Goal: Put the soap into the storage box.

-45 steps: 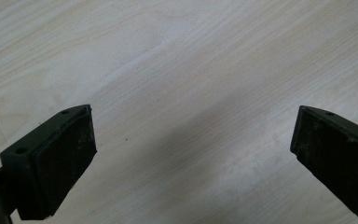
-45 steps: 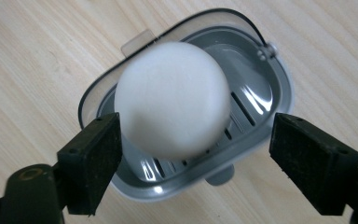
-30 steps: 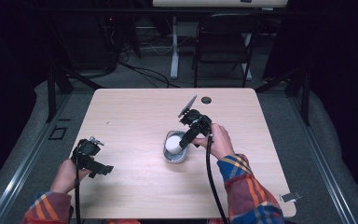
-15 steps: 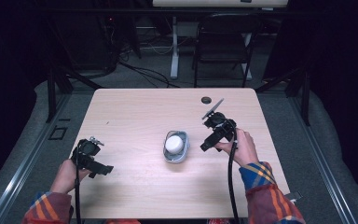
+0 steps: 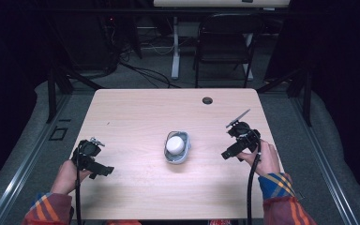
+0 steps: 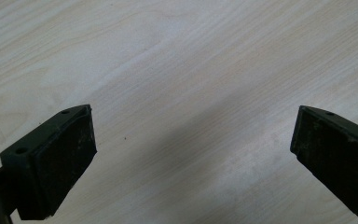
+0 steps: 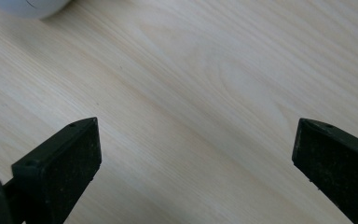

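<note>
A small grey metal bowl (image 5: 176, 151) sits near the middle of my pale wooden table (image 5: 136, 117), and a round white ball-like object (image 5: 175, 144) rests inside it, standing a little above the rim. From above the bowl looks shallow, with a slightly squared outline. A curved piece of something pale (image 7: 28, 7) shows at the top left corner of my right gripper view; I cannot tell whether it is the bowl or the white object.

My left gripper (image 5: 104, 170) is held at the near left part of the table, well apart from the bowl, with its jaws spread wide over bare wood. My right gripper (image 5: 227, 154) is to the right of the bowl, near it but not touching, jaws also wide and holding nothing.

A small dark round hole (image 5: 207, 100) lies near the table's far edge. Beyond the table stand a black folding chair (image 5: 225, 40) and a white desk leg (image 5: 175, 49), with dark cables (image 5: 140, 70) on the grey floor. Nothing lies between either gripper and the bowl.
</note>
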Demonstrator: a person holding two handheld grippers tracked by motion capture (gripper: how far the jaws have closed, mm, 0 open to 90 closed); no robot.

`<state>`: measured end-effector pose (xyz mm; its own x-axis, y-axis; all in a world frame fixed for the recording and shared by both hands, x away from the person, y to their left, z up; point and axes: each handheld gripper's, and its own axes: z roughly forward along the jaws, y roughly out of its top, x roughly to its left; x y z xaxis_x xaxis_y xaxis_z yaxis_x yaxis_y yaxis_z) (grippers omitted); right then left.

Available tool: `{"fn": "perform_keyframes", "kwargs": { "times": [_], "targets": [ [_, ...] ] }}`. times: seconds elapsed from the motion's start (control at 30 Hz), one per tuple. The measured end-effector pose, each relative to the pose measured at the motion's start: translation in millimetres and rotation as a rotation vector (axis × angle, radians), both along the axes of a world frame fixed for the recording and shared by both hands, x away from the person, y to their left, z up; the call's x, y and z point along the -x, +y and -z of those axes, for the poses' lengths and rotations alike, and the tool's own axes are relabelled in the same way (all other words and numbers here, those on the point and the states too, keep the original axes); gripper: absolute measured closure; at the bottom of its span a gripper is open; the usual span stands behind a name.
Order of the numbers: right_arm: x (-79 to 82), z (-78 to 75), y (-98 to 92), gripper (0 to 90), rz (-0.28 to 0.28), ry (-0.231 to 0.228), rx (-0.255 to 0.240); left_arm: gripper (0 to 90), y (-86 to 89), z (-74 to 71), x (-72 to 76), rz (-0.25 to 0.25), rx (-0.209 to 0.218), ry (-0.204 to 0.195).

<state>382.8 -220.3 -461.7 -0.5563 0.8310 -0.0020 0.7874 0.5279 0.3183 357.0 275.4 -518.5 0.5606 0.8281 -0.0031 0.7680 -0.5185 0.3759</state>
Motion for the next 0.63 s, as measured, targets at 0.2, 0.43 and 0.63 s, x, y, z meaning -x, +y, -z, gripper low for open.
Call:
{"fn": "perform_keyframes", "kwargs": {
  "times": [0.2, 0.43, 0.63],
  "targets": [
    [14.2, 14.8, -25.6, 0.8, 0.055, 0.019, 0.007, 0.0, 0.2, 0.0, 0.0, -0.002, 0.000, 0.000],
    [27.7, 42.3, -48.8, 0.8, 0.121, 0.066, 0.019, 0.0, -2.0, -0.4, 0.0, 0.010, -0.007, -0.001],
    [24.4, 49.9, -50.5, 0.8, 0.148, 0.069, 0.008, 0.0, -1.7, 0.0, -0.2, 0.007, -0.008, -0.002]
  ]
}}
